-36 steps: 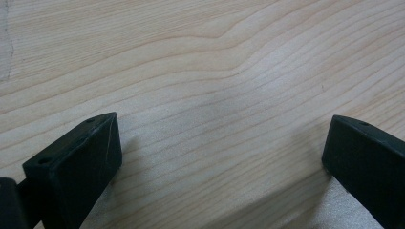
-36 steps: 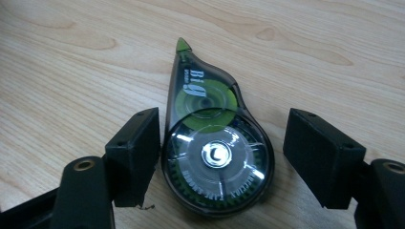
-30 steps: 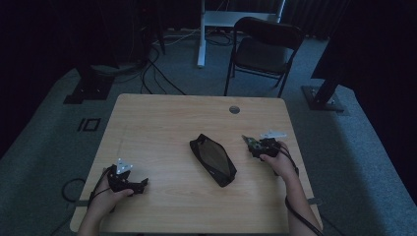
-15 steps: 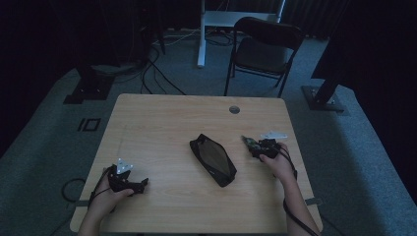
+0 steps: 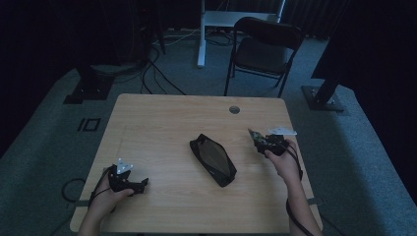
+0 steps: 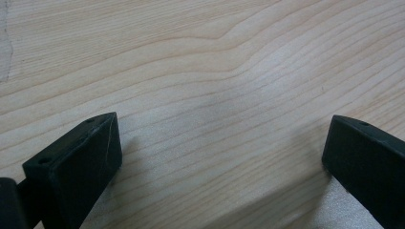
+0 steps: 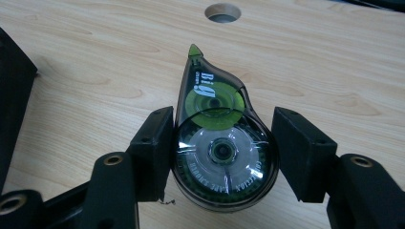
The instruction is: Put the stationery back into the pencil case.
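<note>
My right tool (image 7: 222, 157) is clenched on a correction tape dispenser (image 7: 217, 143), its jaws pressing the round body from both sides, the green tip pointing away toward the hole (image 7: 222, 12) in the surface (image 5: 162, 123). I hold it at the right side, near the black pouch (image 5: 213, 159) lying mid-surface. My left tool (image 6: 222, 157) rests released, jaws wide apart over bare wood.

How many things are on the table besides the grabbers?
2: a black pouch lying in the middle of the table, and a correction tape roller between the right gripper's jaws.
</note>
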`<state>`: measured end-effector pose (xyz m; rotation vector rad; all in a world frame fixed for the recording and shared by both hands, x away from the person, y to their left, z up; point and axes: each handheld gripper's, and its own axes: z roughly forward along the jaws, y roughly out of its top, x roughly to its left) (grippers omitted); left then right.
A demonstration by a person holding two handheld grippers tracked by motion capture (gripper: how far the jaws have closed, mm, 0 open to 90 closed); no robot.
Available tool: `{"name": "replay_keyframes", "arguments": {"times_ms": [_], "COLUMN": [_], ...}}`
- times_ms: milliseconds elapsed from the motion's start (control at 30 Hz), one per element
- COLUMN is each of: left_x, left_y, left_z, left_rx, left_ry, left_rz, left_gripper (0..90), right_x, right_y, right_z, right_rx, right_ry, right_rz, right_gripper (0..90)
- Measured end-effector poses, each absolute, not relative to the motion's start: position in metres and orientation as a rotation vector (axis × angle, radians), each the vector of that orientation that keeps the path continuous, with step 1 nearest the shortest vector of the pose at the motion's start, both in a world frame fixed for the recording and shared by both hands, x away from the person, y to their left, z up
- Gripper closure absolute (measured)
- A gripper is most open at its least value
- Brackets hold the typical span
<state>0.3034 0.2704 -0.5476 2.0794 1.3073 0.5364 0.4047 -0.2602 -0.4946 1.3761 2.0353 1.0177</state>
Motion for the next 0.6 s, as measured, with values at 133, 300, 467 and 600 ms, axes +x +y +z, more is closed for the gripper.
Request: {"name": "replay_keyframes", "arguments": {"times_ms": [133, 300, 467, 600], "left_x": [0.303, 0.304, 0.304, 0.304], "left_y": [0.270, 0.270, 0.270, 0.270], "left_z": [-0.548, -0.548, -0.548, -0.548], "left_rx": [2.080, 2.078, 2.076, 2.077], "left_ry": [1.307, 1.308, 1.308, 1.308], "left_rz": [0.536, 0.536, 0.536, 0.536], "left_gripper": [0.2, 0.1, 0.1, 0.1], "right_x": [0.398, 0.388, 0.379, 0.372], "right_y": [-0.257, -0.250, -0.239, -0.231], "right_z": [-0.482, -0.467, -0.452, -0.443], "right_rx": [1.384, 1.385, 1.363, 1.362], "right_ry": [2.007, 1.982, 1.972, 1.965], "right_rz": [1.010, 1.010, 1.043, 1.061], "right_gripper": [41.4, 41.5, 41.4, 41.4]}}
